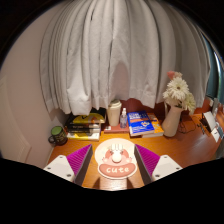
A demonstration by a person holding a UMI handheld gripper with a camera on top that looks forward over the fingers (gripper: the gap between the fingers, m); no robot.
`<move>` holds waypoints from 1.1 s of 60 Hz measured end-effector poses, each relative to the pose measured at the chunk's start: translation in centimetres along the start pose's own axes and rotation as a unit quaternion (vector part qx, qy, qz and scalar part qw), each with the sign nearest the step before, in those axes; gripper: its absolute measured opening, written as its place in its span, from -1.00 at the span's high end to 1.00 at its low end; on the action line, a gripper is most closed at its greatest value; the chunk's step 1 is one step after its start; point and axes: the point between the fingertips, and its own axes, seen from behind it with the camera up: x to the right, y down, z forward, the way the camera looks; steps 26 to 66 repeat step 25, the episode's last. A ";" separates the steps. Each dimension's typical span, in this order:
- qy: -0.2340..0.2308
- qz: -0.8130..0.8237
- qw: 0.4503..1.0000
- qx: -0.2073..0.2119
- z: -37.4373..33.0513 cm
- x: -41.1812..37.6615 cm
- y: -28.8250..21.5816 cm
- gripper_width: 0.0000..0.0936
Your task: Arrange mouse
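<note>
Gripper (115,165) fingers spread wide, holding nothing; round "cute" mousepad (115,158) lies between them. No mouse visible; blind reach risks toppling flower vase (172,120), right.

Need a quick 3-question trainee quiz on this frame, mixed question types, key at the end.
1. True or false: the gripper is shut on the round mat.
2. What stands beyond the right finger, on the desk?
A. a vase of flowers
B. a kettle
C. a lamp
3. Fill in: the word printed on the round mat is ____.

Key
1. False: the fingers are open, with the mat lying on the desk between them.
2. A
3. cute
</note>
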 end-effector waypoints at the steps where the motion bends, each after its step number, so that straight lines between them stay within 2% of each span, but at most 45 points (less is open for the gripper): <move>1: 0.000 0.000 1.000 0.000 -0.6 -0.1 0.1 -0.79; 25: 0.007 -0.013 1.000 0.013 -10.1 -2.1 3.7 -0.79; 66: 0.007 -0.013 1.000 0.013 -10.1 -2.1 3.7 -0.79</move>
